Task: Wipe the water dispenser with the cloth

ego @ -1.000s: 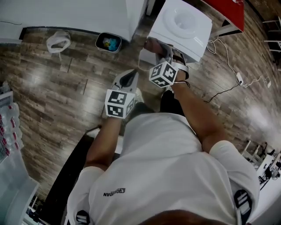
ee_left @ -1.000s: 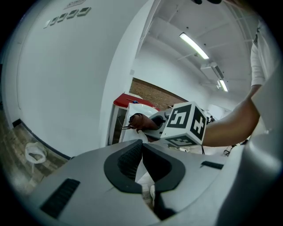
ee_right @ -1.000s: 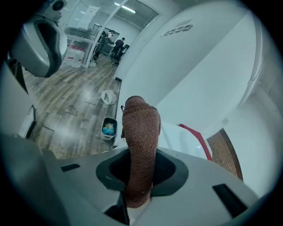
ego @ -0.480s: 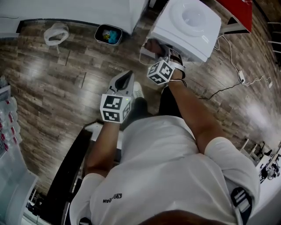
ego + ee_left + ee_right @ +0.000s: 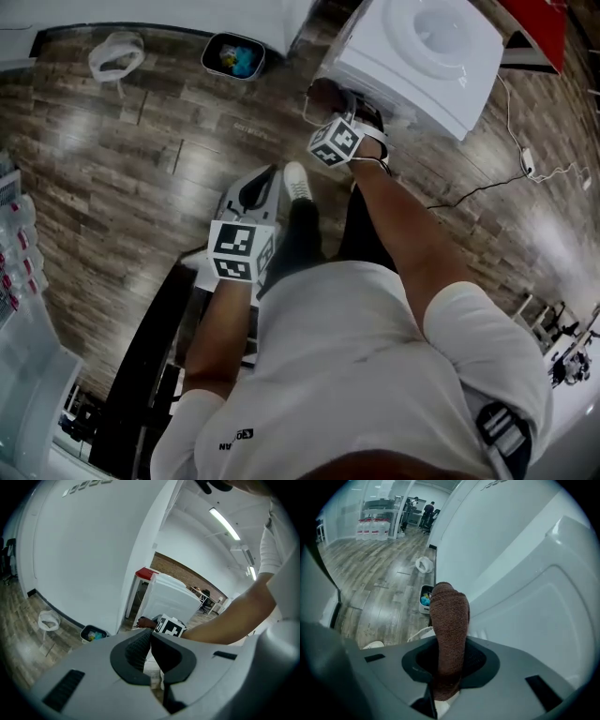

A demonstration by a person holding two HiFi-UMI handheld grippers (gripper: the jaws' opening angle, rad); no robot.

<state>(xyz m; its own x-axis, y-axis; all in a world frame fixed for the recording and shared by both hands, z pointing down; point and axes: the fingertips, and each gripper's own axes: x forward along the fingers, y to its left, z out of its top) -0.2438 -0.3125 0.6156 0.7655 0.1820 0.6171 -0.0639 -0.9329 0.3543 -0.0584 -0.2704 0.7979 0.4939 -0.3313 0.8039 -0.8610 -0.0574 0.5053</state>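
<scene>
Cloth point(image 5: 449, 616) being clamped in right gripper point(image 5: 450, 660) fingers, pointing lengthwise straight out along them, just beside water dispenser point(image 5: 525, 588) wall. Holding left gripper point(image 5: 151, 637) fingers pressed together, gripping nothing.

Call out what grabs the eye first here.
The brown cloth clamped in the right claw, raised right beside the white water dispenser, stands out most. The left claw is shut on nothing, held lower and nearer the person. A small bin with bright litter sits on the wooden floor left of the dispenser in the head view.
</scene>
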